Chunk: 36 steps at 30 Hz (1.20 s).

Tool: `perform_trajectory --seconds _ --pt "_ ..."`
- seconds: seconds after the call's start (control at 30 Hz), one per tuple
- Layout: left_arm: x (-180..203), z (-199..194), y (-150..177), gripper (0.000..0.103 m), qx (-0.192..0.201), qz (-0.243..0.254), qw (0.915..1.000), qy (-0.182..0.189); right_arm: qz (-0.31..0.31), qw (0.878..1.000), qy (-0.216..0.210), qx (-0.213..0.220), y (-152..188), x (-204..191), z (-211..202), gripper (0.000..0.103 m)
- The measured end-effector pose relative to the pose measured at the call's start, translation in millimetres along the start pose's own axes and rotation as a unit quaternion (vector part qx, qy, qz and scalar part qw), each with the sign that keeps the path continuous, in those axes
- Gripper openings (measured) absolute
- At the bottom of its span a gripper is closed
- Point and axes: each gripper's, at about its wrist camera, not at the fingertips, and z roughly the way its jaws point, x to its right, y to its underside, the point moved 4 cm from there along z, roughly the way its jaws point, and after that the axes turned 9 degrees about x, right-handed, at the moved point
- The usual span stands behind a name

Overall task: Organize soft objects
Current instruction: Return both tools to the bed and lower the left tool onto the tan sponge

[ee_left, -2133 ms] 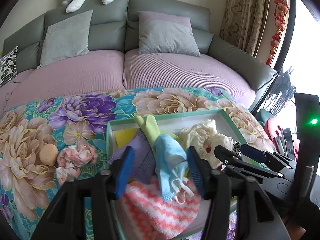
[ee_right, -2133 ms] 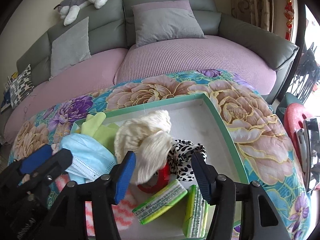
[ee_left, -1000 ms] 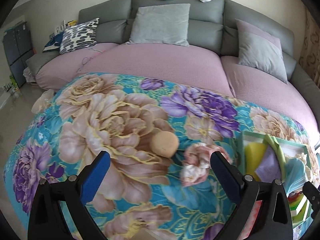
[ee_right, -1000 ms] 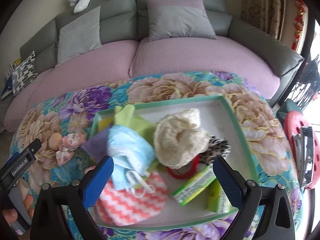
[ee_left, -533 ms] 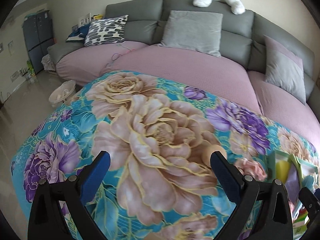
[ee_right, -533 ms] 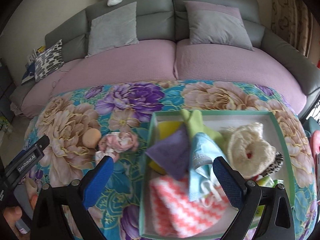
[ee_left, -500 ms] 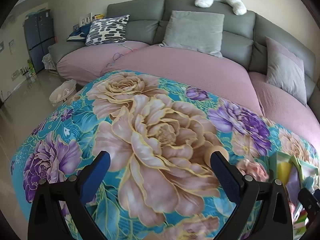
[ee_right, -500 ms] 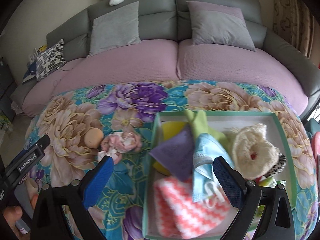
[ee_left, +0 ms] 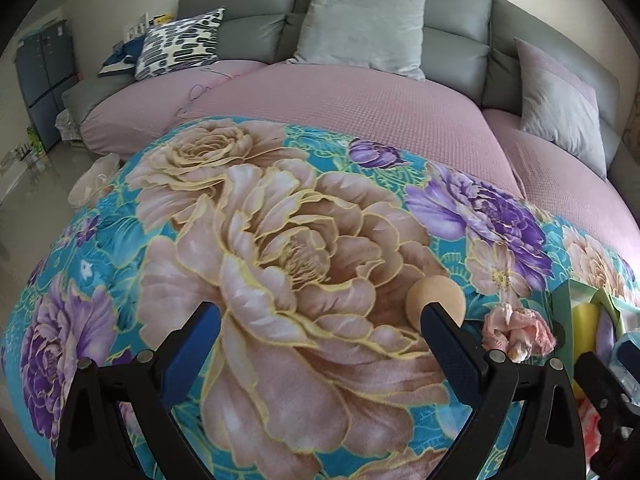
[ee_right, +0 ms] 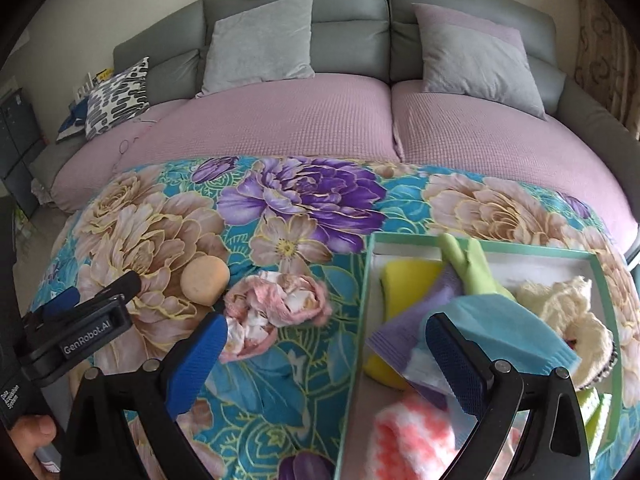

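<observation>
At the far left of the right wrist view, the left gripper reaches in over the teal floral cloth that covers the tabletop, a person's fingers wrapped round its handle below. In its own view its jaws stand wide apart with nothing between them, over a big beige printed peony. Just right of it lies a round tan sponge ball, resting on the cloth; in the left wrist view the same ball sits right behind the tip of the right-hand blue pad. Next to the ball, close but whether touching I cannot tell, lies a crumpled pink and white cloth flower. The right gripper hangs above, its jaws wide and empty, the left pad over the edge of the flower and the right pad over the tray. The shallow rectangular green-rimmed tray sits on the cloth to the right, piled with soft things: a yellow sponge, a lime green rubber glove, a lilac cloth, a light blue face mask, a pink and white chevron fluffy cloth at the near edge and a cream knitted piece at the right end. Behind the tabletop runs a grey sofa with mauve seat covers.
</observation>
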Motion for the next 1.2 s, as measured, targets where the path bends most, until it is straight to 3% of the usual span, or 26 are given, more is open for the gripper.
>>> perform_trajectory --seconds 0.3,0.53,0.7,1.03,1.1,1.17,1.2 --pt "26 14 0 0.100 -0.008 0.029 0.9989 0.034 -0.011 0.997 0.054 0.053 -19 10 -16 0.101" --pt "38 24 1 0.100 -0.014 0.043 0.9976 0.052 -0.008 0.996 0.045 0.073 -26 8 -20 0.101" --pt "48 29 6 0.100 -0.018 0.065 0.9962 0.055 -0.014 0.997 0.011 0.080 -27 -3 -19 0.101" --pt "62 45 17 0.100 -0.030 0.094 0.9936 0.056 0.003 0.999 0.009 0.045 -19 4 -1 0.101" --pt "65 46 18 0.095 -0.031 0.099 0.9930 0.057 0.005 0.999 0.009 0.041 -18 6 1 0.101" --pt "67 46 19 0.080 -0.031 0.104 0.9923 0.060 0.006 0.999 0.009 0.038 -17 7 2 0.101" --pt "68 46 19 0.078 -0.030 0.107 0.9920 0.060 0.006 0.999 0.009 0.037 -17 8 3 0.101"
